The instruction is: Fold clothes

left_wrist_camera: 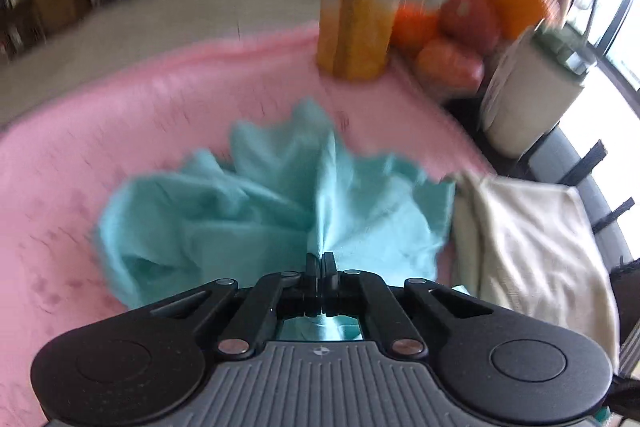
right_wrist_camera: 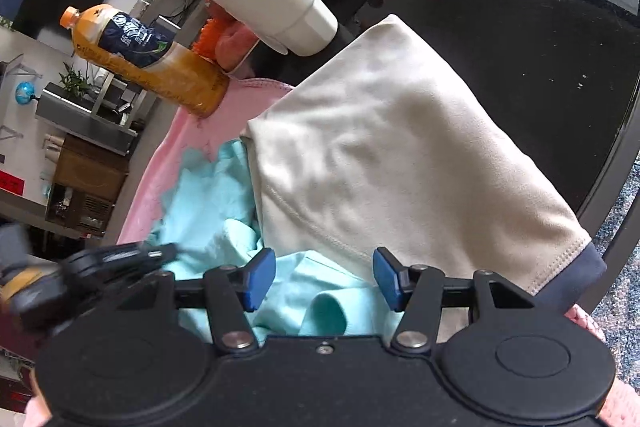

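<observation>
Now we are pinching the turquoise garment (left_wrist_camera: 248, 211) with our left gripper (left_wrist_camera: 321, 261); its jaws are pressed together on a ridge of the cloth, which is fanning out in crumpled folds ahead of the fingers. That garment is lying on a pink blanket (left_wrist_camera: 120, 115) that is covering the surface. Moving right in the left wrist view, a bottle of orange drink (left_wrist_camera: 354, 7) is standing at the blanket's far edge, with fruit (left_wrist_camera: 460, 27) piled just beside it and a white tumbler with a green lid (left_wrist_camera: 532, 87) further right. A cream garment (left_wrist_camera: 532, 235) is lying at the turquoise one's right side, touching it.

Over in the right wrist view, our left gripper (right_wrist_camera: 120, 259) is showing blurred at the left, its tip on the turquoise cloth (right_wrist_camera: 208, 211). Our right gripper (right_wrist_camera: 324, 279) is hovering with its blue pads (right_wrist_camera: 262, 277) spread apart and nothing squeezed between them, the turquoise cloth lying below. The cream garment (right_wrist_camera: 380, 163) is overlapping it, draped across onto the black glass table (right_wrist_camera: 520, 7) to the right.
</observation>
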Demonstrator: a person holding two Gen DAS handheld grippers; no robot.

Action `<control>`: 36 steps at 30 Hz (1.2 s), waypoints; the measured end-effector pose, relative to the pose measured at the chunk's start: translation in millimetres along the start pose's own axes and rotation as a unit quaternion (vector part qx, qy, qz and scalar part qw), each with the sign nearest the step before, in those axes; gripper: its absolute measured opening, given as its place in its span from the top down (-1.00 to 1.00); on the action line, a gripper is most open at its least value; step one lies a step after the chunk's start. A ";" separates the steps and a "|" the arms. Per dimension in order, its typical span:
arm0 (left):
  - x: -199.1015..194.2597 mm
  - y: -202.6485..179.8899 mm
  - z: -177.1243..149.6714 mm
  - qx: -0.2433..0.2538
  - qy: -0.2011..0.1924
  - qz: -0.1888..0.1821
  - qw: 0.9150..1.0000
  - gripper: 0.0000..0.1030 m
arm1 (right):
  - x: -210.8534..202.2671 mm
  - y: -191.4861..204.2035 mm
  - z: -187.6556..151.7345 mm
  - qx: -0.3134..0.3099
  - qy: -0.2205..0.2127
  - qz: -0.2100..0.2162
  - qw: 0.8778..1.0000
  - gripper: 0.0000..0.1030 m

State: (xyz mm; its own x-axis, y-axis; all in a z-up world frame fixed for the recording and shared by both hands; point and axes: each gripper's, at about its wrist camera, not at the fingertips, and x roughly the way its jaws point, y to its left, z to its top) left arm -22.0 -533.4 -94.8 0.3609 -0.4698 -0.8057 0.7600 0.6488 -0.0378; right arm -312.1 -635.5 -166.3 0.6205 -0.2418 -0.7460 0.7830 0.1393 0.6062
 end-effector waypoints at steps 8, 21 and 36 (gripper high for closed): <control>-151.3 118.4 -50.5 -0.105 -0.137 0.035 0.984 1.00 | 5.0 26.2 -18.6 -0.044 0.021 0.063 0.997 -0.10; -182.2 261.3 -215.1 -0.282 -0.092 0.120 0.948 0.88 | 9.0 78.0 -96.6 -0.143 0.015 0.050 0.988 -0.10; -135.7 228.0 -228.9 -0.202 -0.054 0.065 0.976 0.32 | 47.1 81.8 -104.7 -0.140 0.039 -0.005 0.989 0.25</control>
State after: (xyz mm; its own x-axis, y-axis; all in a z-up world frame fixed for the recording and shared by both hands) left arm -21.3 -184.7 -129.4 0.5112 -0.4145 -0.7529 0.4370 0.8797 -0.1876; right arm -214.4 -535.0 -180.7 0.6060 -0.1703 -0.7771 0.7631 0.4003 0.5073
